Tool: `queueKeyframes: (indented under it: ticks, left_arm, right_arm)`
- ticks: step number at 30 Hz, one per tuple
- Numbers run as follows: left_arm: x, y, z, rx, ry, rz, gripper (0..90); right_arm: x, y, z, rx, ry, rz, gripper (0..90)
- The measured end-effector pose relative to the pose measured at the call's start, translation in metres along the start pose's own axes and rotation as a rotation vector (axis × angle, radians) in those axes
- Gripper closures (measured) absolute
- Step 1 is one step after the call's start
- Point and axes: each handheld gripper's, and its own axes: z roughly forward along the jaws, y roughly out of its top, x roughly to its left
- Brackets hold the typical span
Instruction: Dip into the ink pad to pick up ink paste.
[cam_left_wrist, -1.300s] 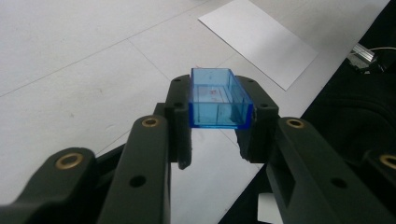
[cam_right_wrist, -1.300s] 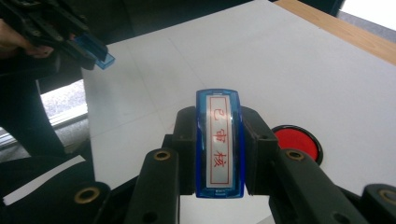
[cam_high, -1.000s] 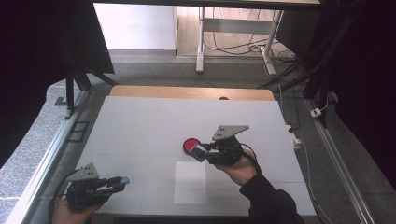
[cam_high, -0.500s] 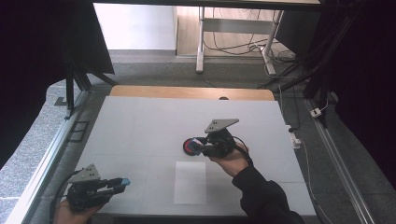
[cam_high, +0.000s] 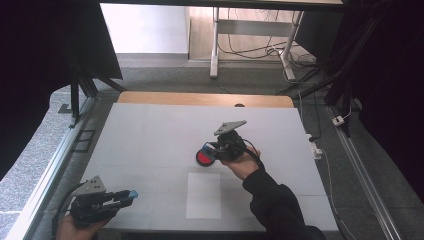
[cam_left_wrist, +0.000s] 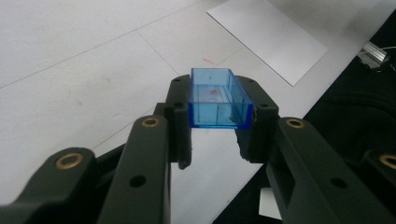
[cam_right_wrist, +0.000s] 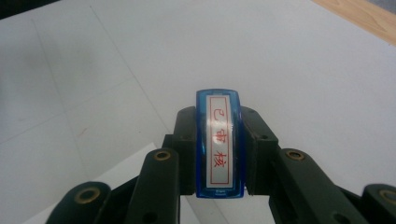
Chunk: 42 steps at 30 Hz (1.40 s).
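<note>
two clear blue plastic stamp pieces

High view looks forward and down over the white table. Both gripper views sit close behind their jaws, sharing that tabletop.

Right gripper: two black jaws with brass-coloured rivets, closed on either side of one item. Item: narrow blue translucent plastic stamp, its white label face up, bearing red characters inside a red rectangular border, held lengthwise between the jaws. Beneath: white tabletop marked with thin grey grid lines. Upper right corner: light wooden table edge.
</note>
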Motion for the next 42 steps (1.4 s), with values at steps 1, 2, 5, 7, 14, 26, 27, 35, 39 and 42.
queueKeyframes:
  ticks: [1, 2, 5, 7, 14, 26, 27, 35, 39, 42]
  left_arm:
    - [0.000, 0.000, 0.000, -0.001, 0.000, -0.001, 68.2]
    - [0.000, 0.000, 0.000, -0.002, -0.001, -0.001, 68.2]
    - [0.000, 0.000, 0.000, -0.002, -0.002, -0.001, 68.1]
    - [0.001, 0.000, 0.000, -0.003, -0.004, -0.002, 68.2]
    - [0.001, 0.000, 0.000, -0.002, -0.004, -0.004, 68.1]
    - [0.002, 0.000, 0.000, 0.002, -0.007, -0.009, 68.2]
    - [0.002, 0.000, 0.000, 0.003, -0.008, -0.010, 68.1]
    - [0.002, 0.000, 0.000, 0.003, -0.011, -0.012, 68.1]
    - [0.002, 0.000, 0.000, 0.003, -0.012, -0.013, 68.1]
    - [0.002, 0.000, 0.000, 0.002, -0.012, -0.015, 68.1]
  right_arm:
    - [-0.002, 0.000, 0.002, 0.001, 0.000, -0.002, 71.2]
    - [-0.003, 0.001, 0.005, 0.006, -0.003, -0.004, 71.2]
    - [-0.006, 0.001, 0.011, 0.024, -0.010, 0.000, 71.2]
    - [-0.008, 0.001, 0.014, 0.036, -0.019, -0.004, 71.2]
    - [-0.015, 0.000, 0.027, 0.065, -0.021, -0.002, 71.2]
    - [-0.019, -0.002, 0.043, 0.104, -0.028, -0.011, 71.2]
    - [-0.019, -0.002, 0.043, 0.104, -0.028, -0.010, 71.2]
    - [-0.024, -0.006, 0.050, 0.129, -0.029, 0.005, 71.2]
    - [-0.025, -0.006, 0.050, 0.131, -0.025, 0.018, 71.2]
    - [-0.025, -0.005, 0.052, 0.135, -0.024, 0.023, 71.3]
